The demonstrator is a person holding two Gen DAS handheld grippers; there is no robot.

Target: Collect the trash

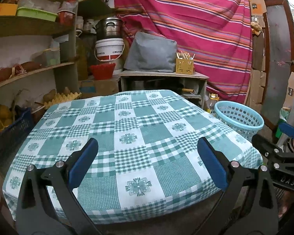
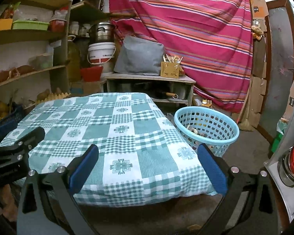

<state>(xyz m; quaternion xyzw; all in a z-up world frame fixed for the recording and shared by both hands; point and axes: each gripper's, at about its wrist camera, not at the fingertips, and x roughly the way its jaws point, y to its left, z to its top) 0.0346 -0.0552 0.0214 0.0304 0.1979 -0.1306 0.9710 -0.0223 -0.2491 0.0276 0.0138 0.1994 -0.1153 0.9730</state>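
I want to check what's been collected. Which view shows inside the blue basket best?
The right wrist view: the blue basket shows its whole rim and scraps inside. The left wrist view catches it partly behind the table, contents hidden.

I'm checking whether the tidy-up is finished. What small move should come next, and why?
Probably draw both grippers back: the left gripper and right gripper are open and empty, the checked tablecloth shows no litter, and scraps already lie in the blue basket.

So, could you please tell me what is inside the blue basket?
Some small mixed scraps lie at the bottom of the basket, seen from the right wrist. Its near wall hides the rest, and the pieces are too small to identify.
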